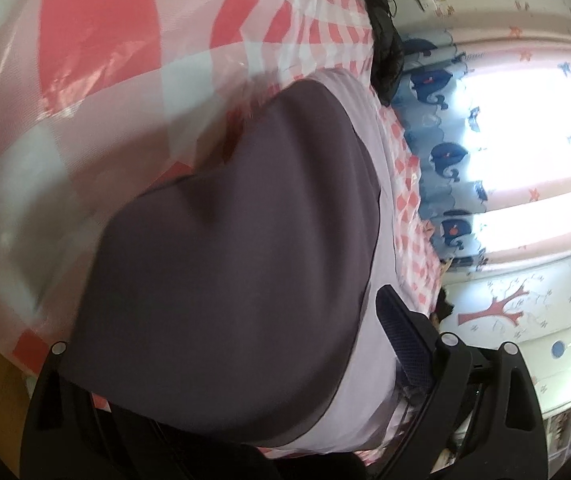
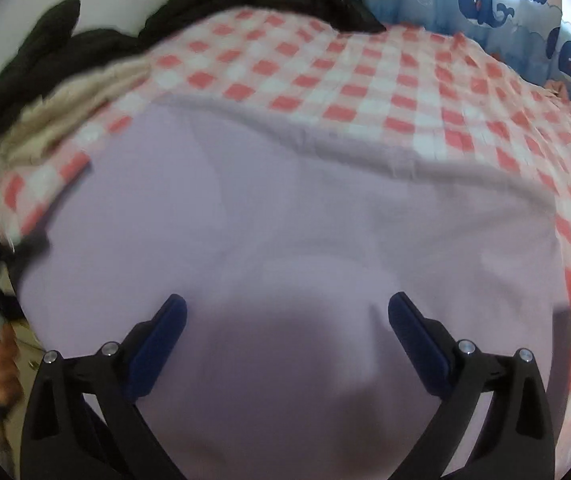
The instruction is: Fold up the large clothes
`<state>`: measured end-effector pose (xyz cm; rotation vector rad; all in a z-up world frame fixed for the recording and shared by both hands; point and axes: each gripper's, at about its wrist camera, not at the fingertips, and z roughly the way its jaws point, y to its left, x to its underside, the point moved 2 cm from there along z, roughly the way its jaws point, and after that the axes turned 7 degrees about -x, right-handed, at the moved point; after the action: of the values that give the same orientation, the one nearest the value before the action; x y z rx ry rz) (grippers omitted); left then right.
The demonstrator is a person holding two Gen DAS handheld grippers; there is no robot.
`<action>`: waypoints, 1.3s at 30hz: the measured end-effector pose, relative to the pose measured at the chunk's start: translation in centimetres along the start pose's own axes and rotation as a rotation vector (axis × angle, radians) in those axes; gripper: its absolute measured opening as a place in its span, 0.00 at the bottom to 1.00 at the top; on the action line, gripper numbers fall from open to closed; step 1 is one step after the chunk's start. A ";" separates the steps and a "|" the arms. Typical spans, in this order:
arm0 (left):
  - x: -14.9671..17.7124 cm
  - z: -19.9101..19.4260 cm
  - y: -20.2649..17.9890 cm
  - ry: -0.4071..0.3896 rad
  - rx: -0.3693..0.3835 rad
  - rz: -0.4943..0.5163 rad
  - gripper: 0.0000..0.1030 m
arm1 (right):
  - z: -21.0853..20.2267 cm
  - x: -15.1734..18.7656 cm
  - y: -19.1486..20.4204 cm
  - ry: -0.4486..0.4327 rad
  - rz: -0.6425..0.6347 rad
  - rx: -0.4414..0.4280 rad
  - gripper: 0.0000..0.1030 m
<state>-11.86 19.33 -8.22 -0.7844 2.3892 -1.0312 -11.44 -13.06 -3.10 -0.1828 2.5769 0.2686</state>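
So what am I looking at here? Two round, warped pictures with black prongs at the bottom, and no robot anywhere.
There is no robot: a person holds a two-finger tool in each hand, and each carries a fisheye camera looking along its fingers. The left wrist view shows the left tool with a dark fold of the lilac garment draped over it, hiding one finger, so its grip is unclear. The right wrist view shows the right tool wide open above the same garment, holding nothing. It lies on a pink checked bed cover.
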 end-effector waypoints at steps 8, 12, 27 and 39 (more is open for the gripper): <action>-0.1 -0.7 0.1 0.005 0.051 -0.011 0.85 | -1.9 0.6 1.0 -0.069 -0.023 0.079 0.95; 0.0 -0.6 0.7 0.011 0.051 -0.019 0.85 | 1.7 1.5 0.9 0.114 -0.066 0.147 0.95; -0.4 0.0 0.7 0.023 0.027 -0.015 0.85 | 12.7 -11.9 -6.2 0.185 0.078 0.204 0.95; 0.0 -0.2 0.2 -0.004 0.026 -0.026 0.85 | 3.4 0.0 0.0 0.060 -0.119 0.136 0.95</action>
<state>-12.03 19.56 -8.20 -0.8091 2.3634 -1.0676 -9.76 -12.29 -5.94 -0.2975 2.6198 0.0447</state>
